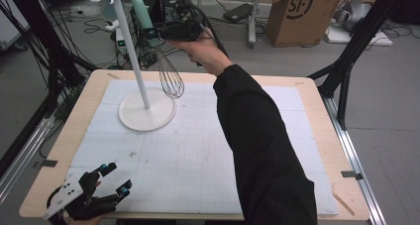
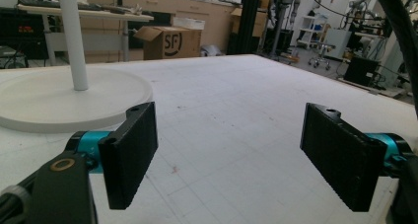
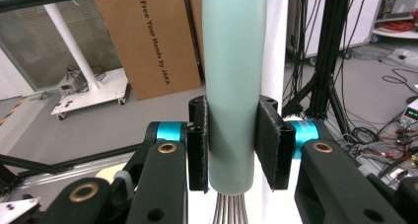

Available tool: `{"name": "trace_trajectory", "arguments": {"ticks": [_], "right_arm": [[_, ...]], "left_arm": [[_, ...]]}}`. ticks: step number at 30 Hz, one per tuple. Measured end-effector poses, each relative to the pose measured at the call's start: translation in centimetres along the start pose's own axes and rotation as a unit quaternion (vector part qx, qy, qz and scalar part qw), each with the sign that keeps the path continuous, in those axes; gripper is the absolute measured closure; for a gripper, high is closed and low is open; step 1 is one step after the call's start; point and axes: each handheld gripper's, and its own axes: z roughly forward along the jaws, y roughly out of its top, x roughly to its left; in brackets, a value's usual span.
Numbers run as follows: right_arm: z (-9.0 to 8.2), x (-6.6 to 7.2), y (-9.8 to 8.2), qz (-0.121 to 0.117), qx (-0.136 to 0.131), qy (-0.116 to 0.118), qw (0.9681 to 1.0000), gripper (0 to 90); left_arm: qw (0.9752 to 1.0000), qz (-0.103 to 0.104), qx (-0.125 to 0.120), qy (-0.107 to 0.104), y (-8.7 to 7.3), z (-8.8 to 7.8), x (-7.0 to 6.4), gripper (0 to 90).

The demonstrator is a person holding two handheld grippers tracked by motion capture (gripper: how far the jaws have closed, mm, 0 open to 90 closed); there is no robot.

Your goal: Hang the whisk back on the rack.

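A wire whisk (image 1: 170,77) with a pale green handle (image 1: 141,9) hangs in the air at the table's far side, close to the white stand's pole (image 1: 131,46). My right gripper (image 1: 157,35) is shut on that handle. In the right gripper view the green handle (image 3: 231,86) stands upright between the two black pads (image 3: 197,145), with the wires just below. My left gripper (image 1: 115,178) rests at the near left corner of the table, open, and in its own view nothing lies between its jaws (image 2: 229,155).
The white stand has a round base (image 1: 147,116) on the white gridded mat (image 1: 198,150) and hook arms at its top. A cardboard box (image 1: 297,12) and cables lie on the floor beyond the table. Black frame legs (image 1: 346,61) stand at the right.
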Motion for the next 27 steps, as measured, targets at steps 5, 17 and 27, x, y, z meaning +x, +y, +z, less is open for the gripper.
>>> {"name": "trace_trajectory", "arguments": {"ticks": [5, 17, 27], "right_arm": [[0.7, -0.6, -0.1, 0.001, 0.008, -0.007, 0.9999, 69.0], [2.3, -1.1, 0.1, -0.002, 0.026, -0.018, 0.9995, 69.0], [3.5, -1.4, -0.3, -0.003, 0.025, -0.026, 0.9993, 68.8]], "left_arm": [[1.0000, 0.000, -0.003, 0.003, 0.0, -0.2, 0.1, 22.6], [1.0000, 0.001, -0.002, 0.004, 0.0, -0.2, 0.1, 22.8], [1.0000, 0.001, -0.004, 0.008, 0.1, -0.4, 0.1, 22.8]]}}
